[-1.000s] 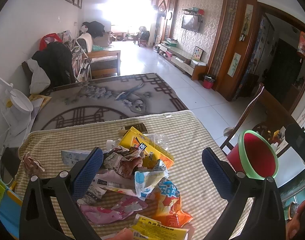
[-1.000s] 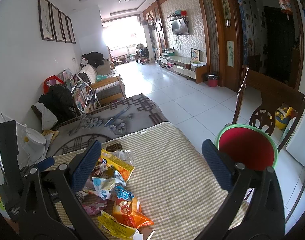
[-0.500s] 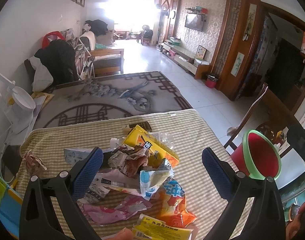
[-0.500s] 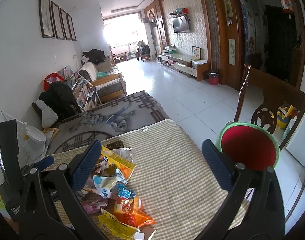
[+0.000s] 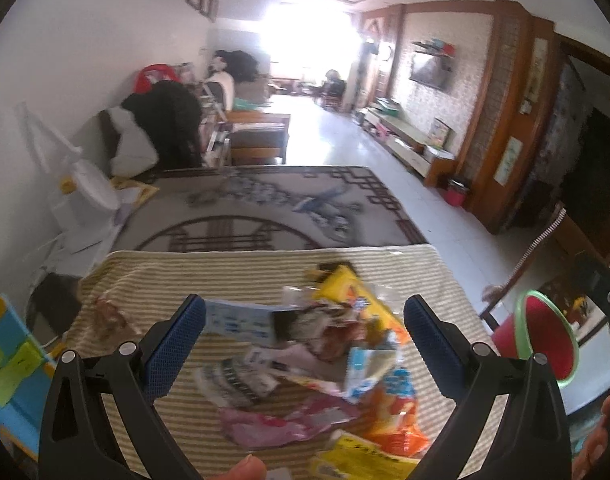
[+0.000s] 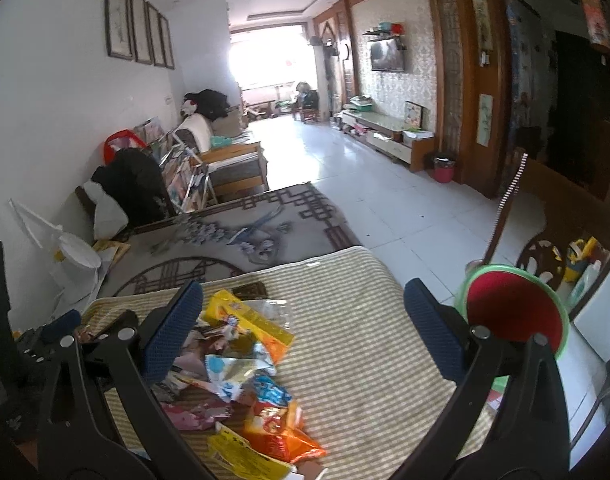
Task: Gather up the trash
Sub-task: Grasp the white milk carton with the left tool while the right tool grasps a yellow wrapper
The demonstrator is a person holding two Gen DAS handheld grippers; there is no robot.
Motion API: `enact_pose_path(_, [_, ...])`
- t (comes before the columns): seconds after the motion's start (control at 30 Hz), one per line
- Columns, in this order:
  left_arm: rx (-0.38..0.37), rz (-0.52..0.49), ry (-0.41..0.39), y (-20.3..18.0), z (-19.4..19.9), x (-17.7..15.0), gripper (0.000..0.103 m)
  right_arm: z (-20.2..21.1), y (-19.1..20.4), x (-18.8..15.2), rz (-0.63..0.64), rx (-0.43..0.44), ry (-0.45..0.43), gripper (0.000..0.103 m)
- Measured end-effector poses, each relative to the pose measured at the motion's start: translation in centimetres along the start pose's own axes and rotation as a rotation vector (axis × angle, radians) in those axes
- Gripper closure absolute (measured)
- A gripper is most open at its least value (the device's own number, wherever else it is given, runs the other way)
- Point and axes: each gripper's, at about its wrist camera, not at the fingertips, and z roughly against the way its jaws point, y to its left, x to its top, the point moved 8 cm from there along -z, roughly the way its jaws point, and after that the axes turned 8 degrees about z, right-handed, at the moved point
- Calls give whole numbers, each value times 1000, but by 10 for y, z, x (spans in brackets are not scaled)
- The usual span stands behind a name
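While our left gripper and right gripper hover spread wide, empty, above the wrappers, we find their print unreadable.

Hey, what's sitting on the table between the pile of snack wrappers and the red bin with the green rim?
Nothing: in the right wrist view only bare striped tablecloth lies between the wrapper pile and the red bin past the table's right edge.

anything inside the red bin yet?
The red bin with the green rim shows only bare red interior where the right wrist view looks in; no wrappers visible. Its lower part is hidden behind the right gripper finger, so cannot confirm there.
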Motion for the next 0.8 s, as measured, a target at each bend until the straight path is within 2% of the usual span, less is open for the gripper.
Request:
enact_pose_path(0.1, [37, 28, -22, 23, 5, 4, 8, -3, 15, 4, 31, 22, -2, 4])
enact_pose_path(0.33, [72, 54, -32, 50, 7, 6, 8, -4, 40, 8, 87, 43, -1, 4])
enact_pose_path(0.53, [56, -37, -42, 46, 10, 0, 8, -9, 34, -3, 73, 99, 25, 4])
enact_pose_path(0.67, [42, -89, -40, 48, 11, -11, 8, -16, 11, -18, 35, 83, 72, 4])
enact_pose_path(0.73, [-4, -94, 0, 51, 7, -22, 8, -21, 7, -31, 34, 104, 93, 4])
enact_pose_path(0.8, [-64, -164, 98, 46, -1, -38, 8, -26, 10, -49, 84, 125, 142, 4])
